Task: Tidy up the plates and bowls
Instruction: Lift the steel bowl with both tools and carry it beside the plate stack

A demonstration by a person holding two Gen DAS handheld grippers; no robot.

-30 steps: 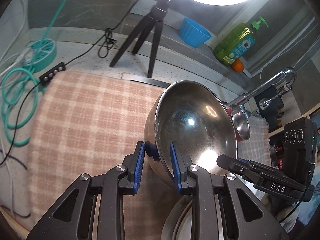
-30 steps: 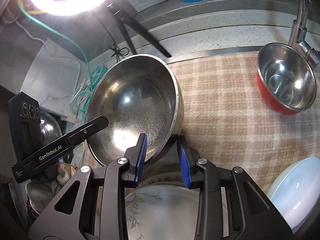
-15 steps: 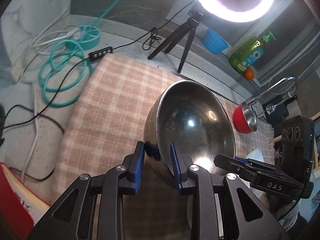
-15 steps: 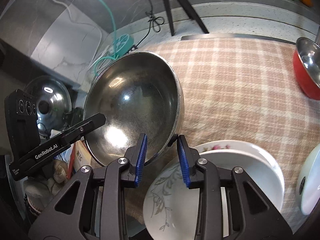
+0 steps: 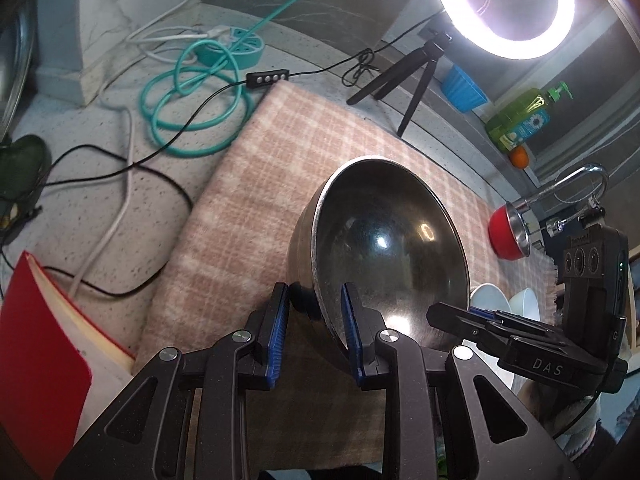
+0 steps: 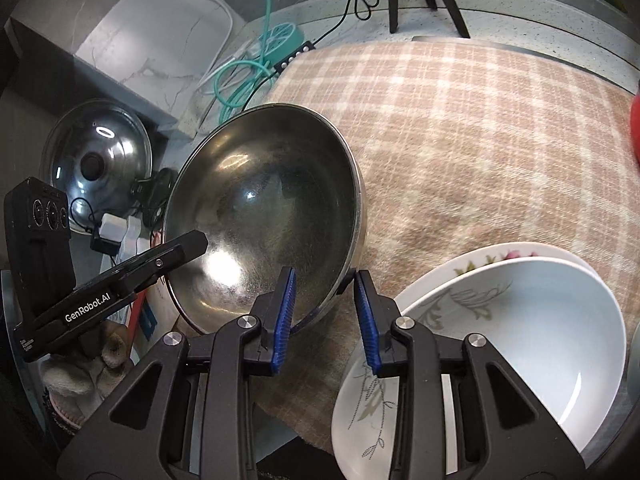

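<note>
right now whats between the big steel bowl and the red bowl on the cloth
Nothing: in the left wrist view only bare checked cloth lies between the big steel bowl and the red bowl.

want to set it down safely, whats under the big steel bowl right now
Under the steel bowl, held by the left gripper and right gripper, lies the checked cloth. The patch directly beneath is hidden by the bowl.

Big round steel bowl fills the middle of the pink-and-cream checked cloth. Cloth left of it is bare, room to pass. Beyond the far-left edge: coiled teal cable, black tripod legs. Right side is crowded w/ stacked white floral plates; small red-outside steel bowl at far right.
</note>
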